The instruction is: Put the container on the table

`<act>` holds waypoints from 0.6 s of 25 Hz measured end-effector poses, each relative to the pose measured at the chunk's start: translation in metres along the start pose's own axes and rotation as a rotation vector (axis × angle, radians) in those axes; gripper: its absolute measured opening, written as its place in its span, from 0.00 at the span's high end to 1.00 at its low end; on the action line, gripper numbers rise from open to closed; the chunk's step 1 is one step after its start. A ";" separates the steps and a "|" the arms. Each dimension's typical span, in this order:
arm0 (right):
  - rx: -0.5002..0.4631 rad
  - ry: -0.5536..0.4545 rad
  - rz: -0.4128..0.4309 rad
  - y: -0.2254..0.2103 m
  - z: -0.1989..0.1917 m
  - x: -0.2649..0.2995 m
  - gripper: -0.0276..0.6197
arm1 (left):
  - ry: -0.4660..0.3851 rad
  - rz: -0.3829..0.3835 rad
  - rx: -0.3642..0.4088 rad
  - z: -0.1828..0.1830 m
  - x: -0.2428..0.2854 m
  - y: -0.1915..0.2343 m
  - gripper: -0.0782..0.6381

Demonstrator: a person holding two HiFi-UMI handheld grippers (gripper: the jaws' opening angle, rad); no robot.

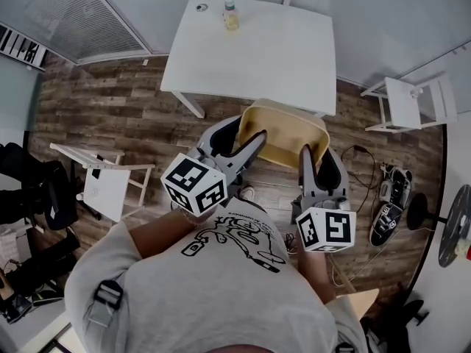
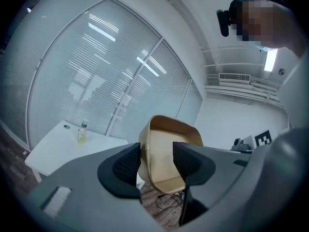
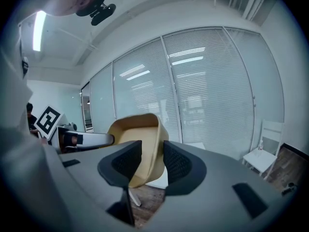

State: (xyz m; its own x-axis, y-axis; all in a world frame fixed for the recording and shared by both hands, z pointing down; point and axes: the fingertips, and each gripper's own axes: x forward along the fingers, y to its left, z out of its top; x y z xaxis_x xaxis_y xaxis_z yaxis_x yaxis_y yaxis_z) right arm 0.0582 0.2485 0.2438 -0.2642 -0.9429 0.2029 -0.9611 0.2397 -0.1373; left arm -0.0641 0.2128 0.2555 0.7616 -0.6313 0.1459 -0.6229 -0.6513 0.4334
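empty tan rounded container gripped by l tongs, r tongs.

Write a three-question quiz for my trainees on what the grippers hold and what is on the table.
1. True or false: the container rests on the table.
2. Multiple choice: what stands near the far edge of the table? A. a bottle B. a laptop C. a plate
3. Short answer: which jaws clamp the container's walls: those of the left gripper, the right gripper, or both?

Key: 1 false, it is held up in the air, short of the table. 2 A. 3 both, one on each side wall.
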 end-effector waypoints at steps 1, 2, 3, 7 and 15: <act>-0.001 0.000 0.003 0.001 0.002 0.010 0.76 | -0.003 0.002 -0.001 0.005 0.003 0.009 0.60; -0.003 0.000 0.006 0.002 0.004 0.021 0.76 | -0.007 0.004 -0.003 0.010 0.007 0.017 0.60; -0.005 0.000 0.009 0.003 0.006 0.031 0.76 | -0.010 0.005 -0.004 0.015 0.010 0.026 0.60; -0.013 0.004 0.013 0.010 0.016 0.077 0.76 | -0.020 0.007 -0.009 0.036 0.023 0.065 0.60; -0.012 0.012 0.006 0.030 0.024 0.144 0.76 | -0.017 -0.001 -0.014 0.065 0.037 0.130 0.60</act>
State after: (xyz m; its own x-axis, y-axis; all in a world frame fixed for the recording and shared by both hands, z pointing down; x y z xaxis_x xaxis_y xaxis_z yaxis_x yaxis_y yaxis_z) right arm -0.0064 0.1140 0.2457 -0.2704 -0.9386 0.2141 -0.9605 0.2478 -0.1268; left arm -0.1286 0.0779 0.2593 0.7593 -0.6376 0.1304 -0.6192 -0.6461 0.4462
